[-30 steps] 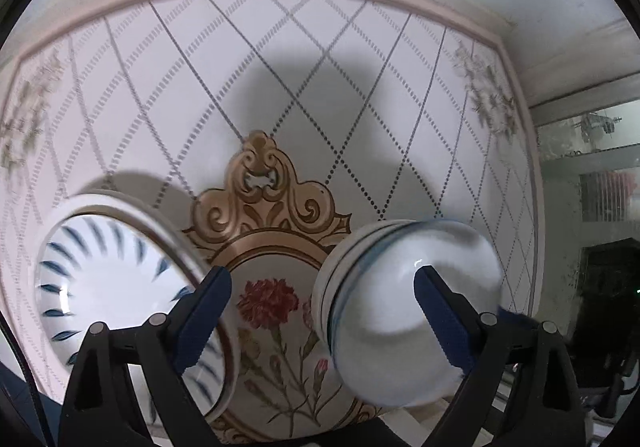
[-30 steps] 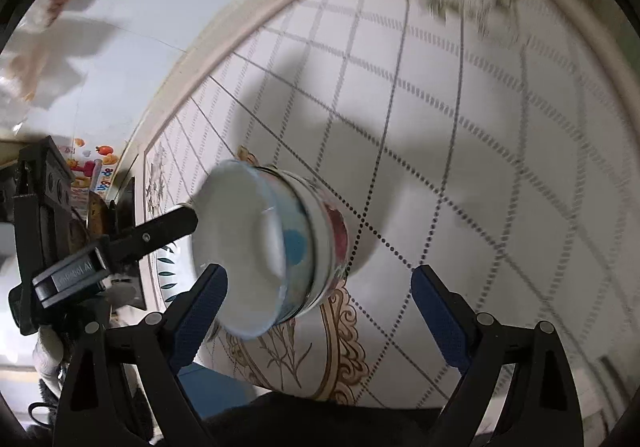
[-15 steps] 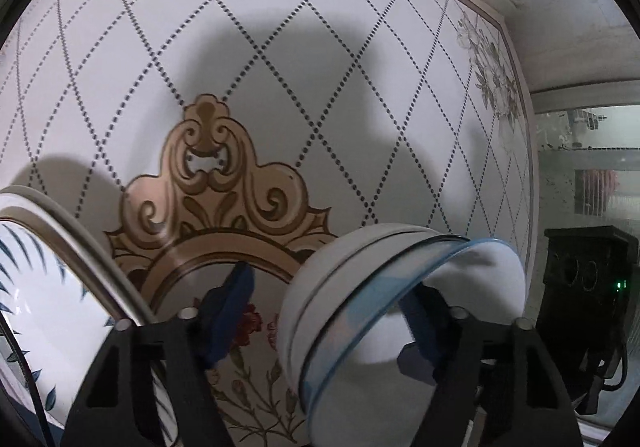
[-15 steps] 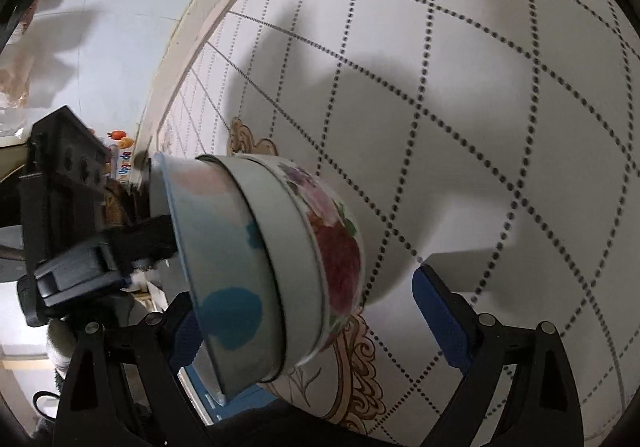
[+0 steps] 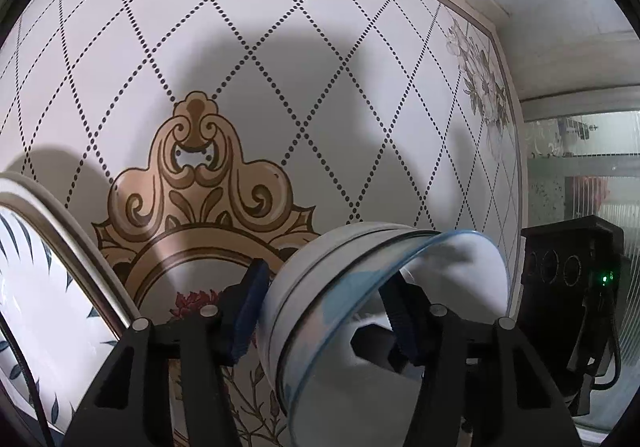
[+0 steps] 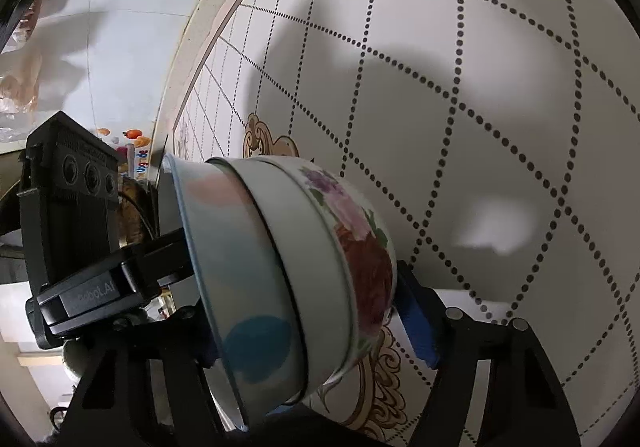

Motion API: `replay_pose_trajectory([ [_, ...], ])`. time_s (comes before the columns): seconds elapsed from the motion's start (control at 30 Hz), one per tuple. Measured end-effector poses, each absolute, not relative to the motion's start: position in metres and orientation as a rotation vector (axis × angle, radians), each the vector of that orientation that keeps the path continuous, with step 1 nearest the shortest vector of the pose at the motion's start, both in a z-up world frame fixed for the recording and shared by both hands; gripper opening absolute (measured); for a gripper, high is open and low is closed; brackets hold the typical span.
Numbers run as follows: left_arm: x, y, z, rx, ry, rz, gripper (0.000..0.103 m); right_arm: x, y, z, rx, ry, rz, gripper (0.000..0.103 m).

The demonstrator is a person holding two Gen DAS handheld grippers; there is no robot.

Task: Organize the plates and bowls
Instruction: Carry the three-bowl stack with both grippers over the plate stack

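Observation:
A stack of nested bowls lies tilted on the patterned tabletop; the outer bowl has a rose print, the inner one a blue rim. My left gripper closes around the stack's rim, one blue pad outside and one inside. My right gripper straddles the same stack from the other side, its blue pad against the flowered base. A white plate with blue leaf marks stands at the left.
The table has a dotted diamond pattern and a gold scroll medallion. The table's edge and a white wall lie beyond. The other gripper's black camera body is close on the left.
Both grippers have moved in on the bowl stack and their jaws have narrowed around it. The stack now fills more of both views.

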State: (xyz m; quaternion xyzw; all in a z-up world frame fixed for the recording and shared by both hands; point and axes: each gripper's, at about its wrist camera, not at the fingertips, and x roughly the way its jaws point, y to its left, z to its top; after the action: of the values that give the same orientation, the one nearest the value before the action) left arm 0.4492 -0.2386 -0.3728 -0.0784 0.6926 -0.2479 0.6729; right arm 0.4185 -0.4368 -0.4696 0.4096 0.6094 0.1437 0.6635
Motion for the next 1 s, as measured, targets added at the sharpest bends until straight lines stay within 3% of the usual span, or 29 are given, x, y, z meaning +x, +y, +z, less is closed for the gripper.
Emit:
replay_pose_trajectory([
  [0.23,0.446,-0.236,-0.373,-0.176,1.554,-0.542,0.053,0.413,-0.442,-0.466,0.906,1.374,0.304,0.064],
  [1.0,0.447,-0.221,-0.343,-0.177,1.523,-0.52,0.052,0.415,-0.428,-0.436,0.865,1.349,0.293,0.064],
])
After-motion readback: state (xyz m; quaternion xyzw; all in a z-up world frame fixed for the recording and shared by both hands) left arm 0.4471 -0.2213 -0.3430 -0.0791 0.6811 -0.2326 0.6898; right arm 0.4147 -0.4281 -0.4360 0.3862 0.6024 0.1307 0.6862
